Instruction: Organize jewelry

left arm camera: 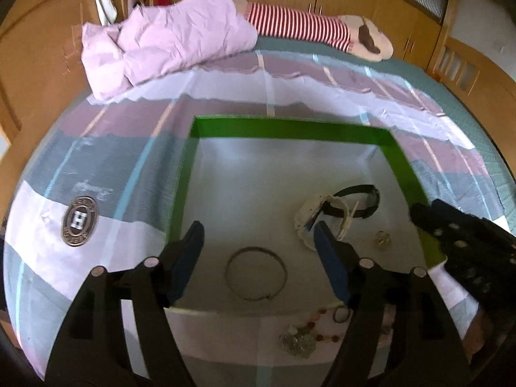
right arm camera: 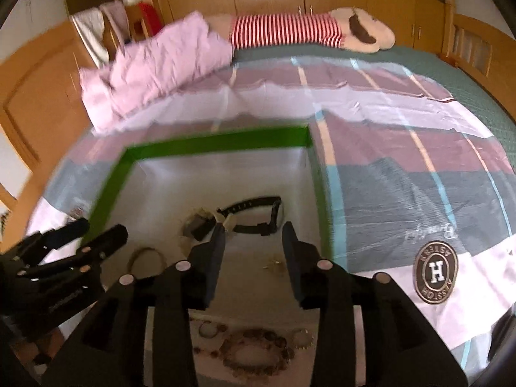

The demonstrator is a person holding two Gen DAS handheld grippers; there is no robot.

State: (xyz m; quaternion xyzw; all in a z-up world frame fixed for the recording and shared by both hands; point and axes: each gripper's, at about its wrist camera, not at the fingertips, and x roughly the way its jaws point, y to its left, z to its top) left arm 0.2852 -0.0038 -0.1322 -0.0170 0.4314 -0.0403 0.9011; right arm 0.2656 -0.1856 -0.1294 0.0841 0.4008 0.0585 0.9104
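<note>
Both claws hung empty with jaws apart over the green-rimmed box (left arm camera: 290, 130), the left claw (left arm camera: 258, 258) directly above the thin bangle (left arm camera: 256, 272) and the right claw (right arm camera: 254, 258) nearer the small gold trinket (right arm camera: 274, 263).

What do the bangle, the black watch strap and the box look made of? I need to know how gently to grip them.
Bangle: thin, dull grey ring, probably metal. Black watch strap: matte and holding a curved loop, likely rubber or plastic. Box: flat green walls with sharp folded corners and a pale floor, looks like cardboard, possibly coated.

A bed (left arm camera: 458, 135) carries striped cloth (left arm camera: 96, 167), pink quilt (left arm camera: 161, 42), green-rimmed box (left arm camera: 290, 129).
</note>
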